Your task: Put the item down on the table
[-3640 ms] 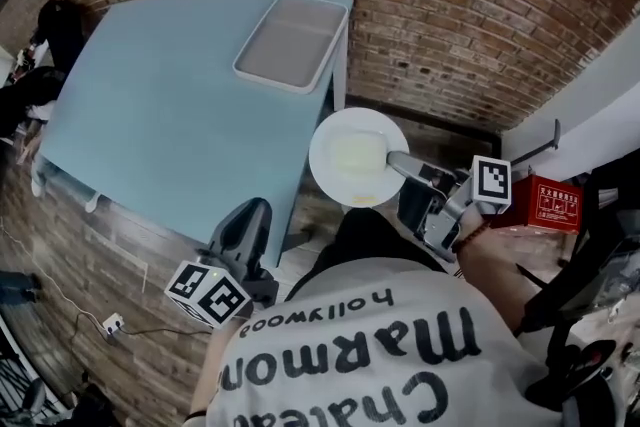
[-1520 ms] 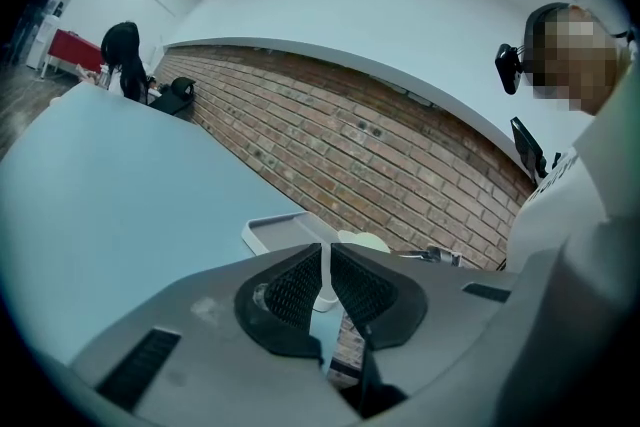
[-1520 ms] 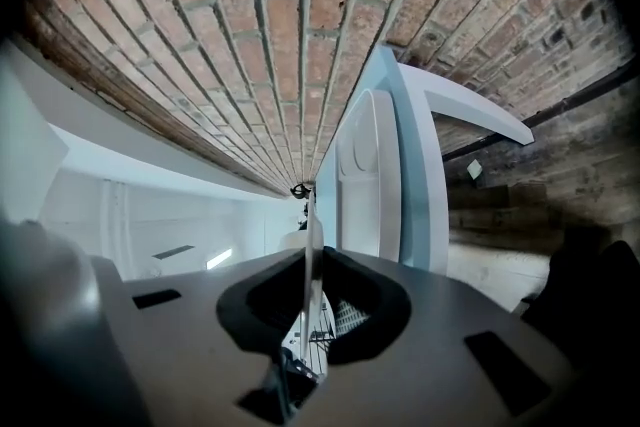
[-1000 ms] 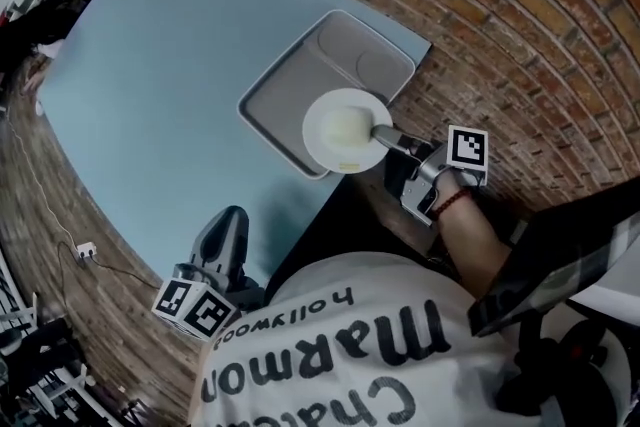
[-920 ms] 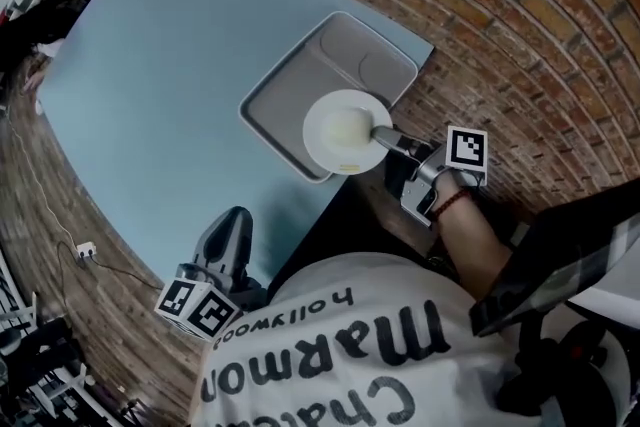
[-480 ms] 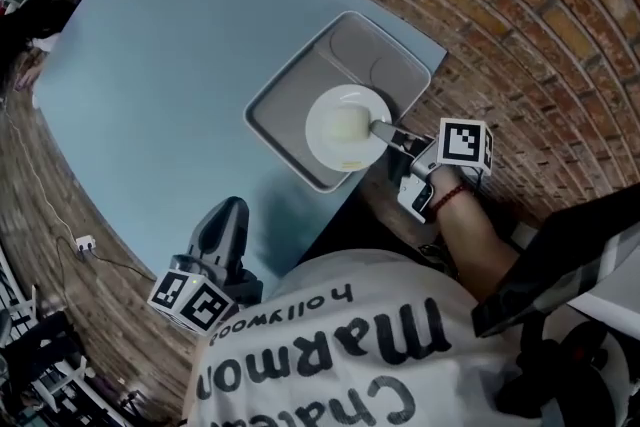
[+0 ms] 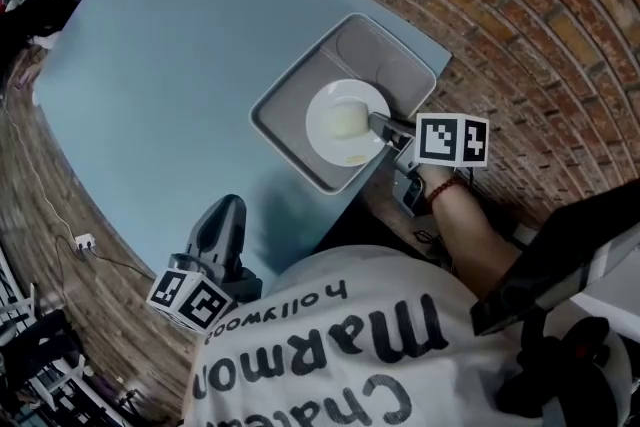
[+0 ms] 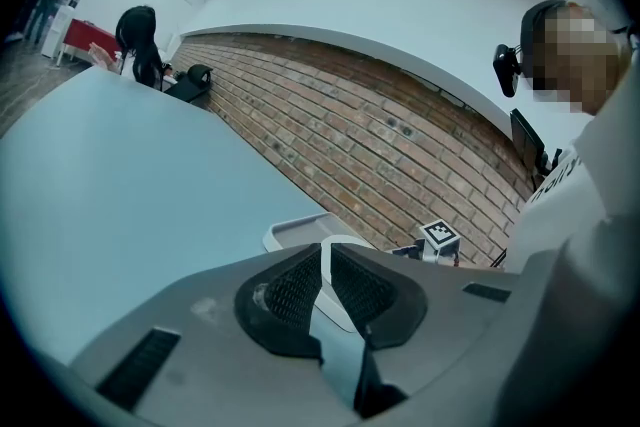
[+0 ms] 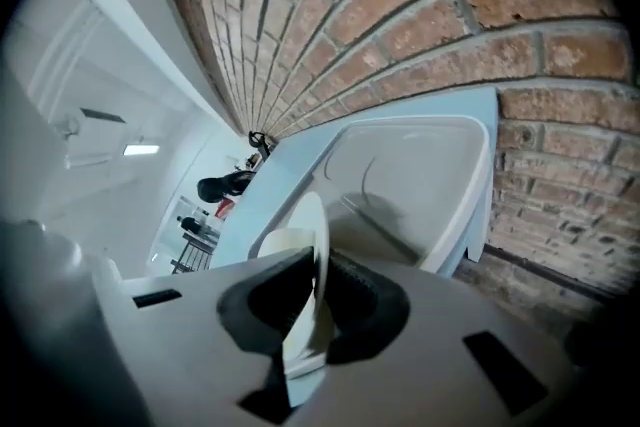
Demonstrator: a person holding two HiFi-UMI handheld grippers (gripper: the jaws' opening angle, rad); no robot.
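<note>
Left tongs (image 7: 225, 215) hang nearly closed and empty at the pale blue tabletop's (image 7: 150, 55) near edge. Right tongs (image 7: 385, 127) pinch the rim of a smooth, round white plate (image 7: 340, 120), held over a matte grey, round-cornered tray's (image 7: 283, 93) large compartment.

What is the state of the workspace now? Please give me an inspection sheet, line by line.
Surface: light blue table, with a grey tray at its corner.
Job's things: white plate held by its rim over the tray; whether they touch cannot be told.
Clutter: nothing seen.
Claws: right claw shut on the plate; left claw shut, empty, by the table's near edge.
Cables: thin cable and white socket strip on the floor.
Surroundings: brick wall beside the table.
</note>
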